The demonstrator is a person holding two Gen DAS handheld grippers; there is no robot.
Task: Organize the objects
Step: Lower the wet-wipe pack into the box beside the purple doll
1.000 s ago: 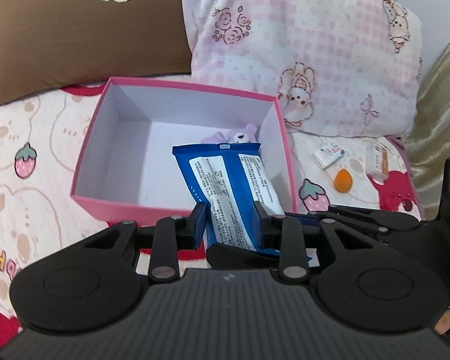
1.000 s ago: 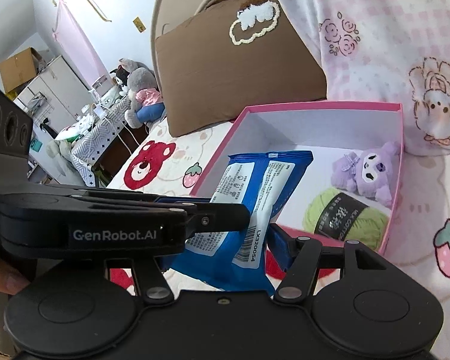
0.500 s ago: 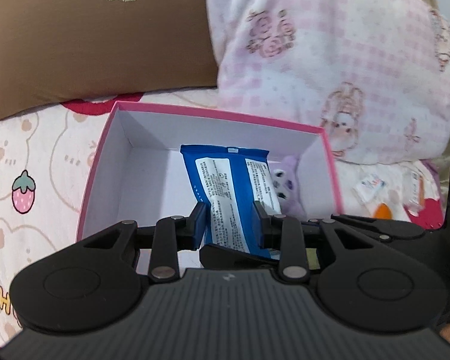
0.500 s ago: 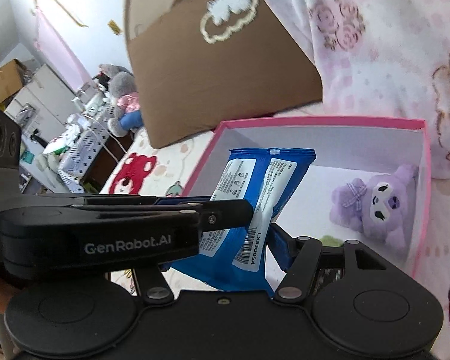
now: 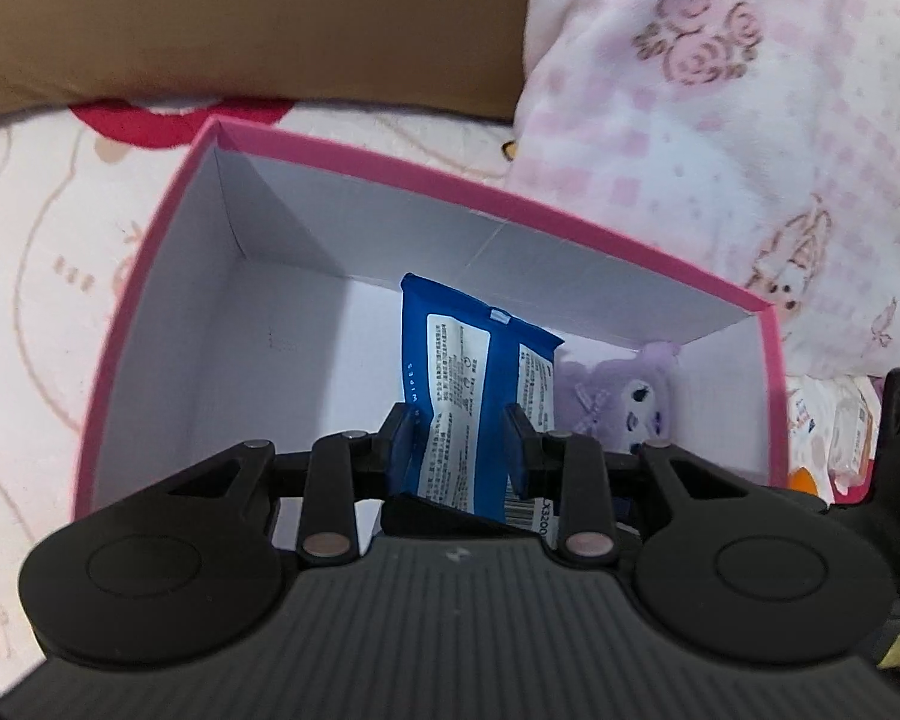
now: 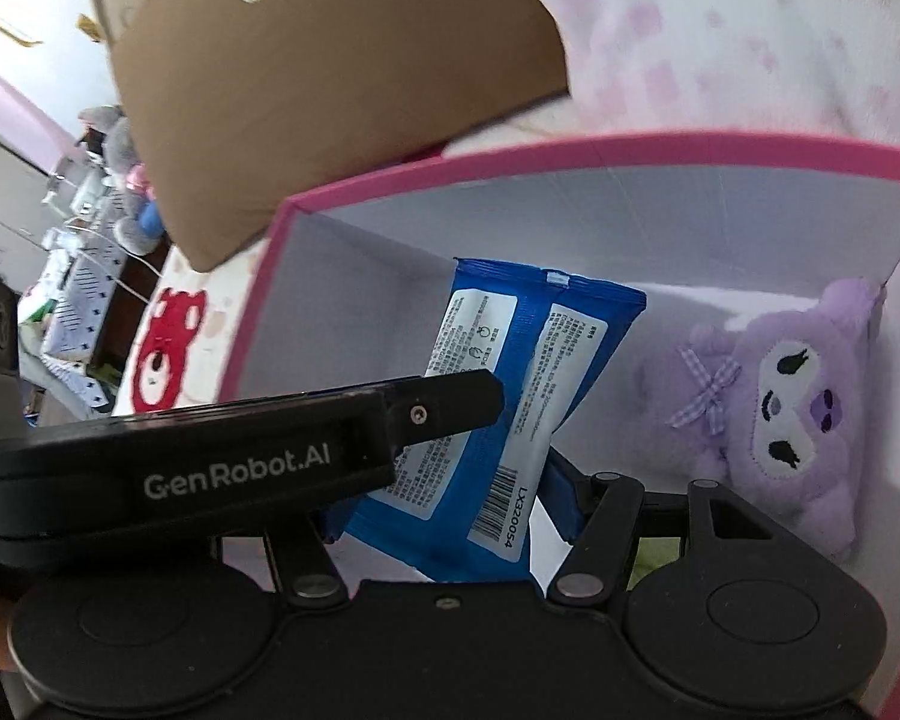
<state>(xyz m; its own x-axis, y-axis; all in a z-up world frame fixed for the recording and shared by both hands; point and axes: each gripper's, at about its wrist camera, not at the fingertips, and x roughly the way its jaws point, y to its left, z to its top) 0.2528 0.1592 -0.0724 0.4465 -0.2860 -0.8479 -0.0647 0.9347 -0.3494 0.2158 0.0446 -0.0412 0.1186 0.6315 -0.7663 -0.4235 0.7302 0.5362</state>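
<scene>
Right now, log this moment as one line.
left gripper: shut on wipes pack | right gripper: also on pack | over pink box | plush inside

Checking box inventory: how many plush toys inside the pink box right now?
1. A purple plush toy sits against the right wall of the pink box, beside the held blue wipes pack. Others may hide behind the grippers.

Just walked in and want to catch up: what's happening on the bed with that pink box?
A person is tidying things into the pink box with two handheld grippers. Both the left gripper and the right gripper hold the blue wipes pack between them, above the box floor. A purple plush toy already lies in the box's right corner. A few small items remain on the bed to the box's right.
</scene>
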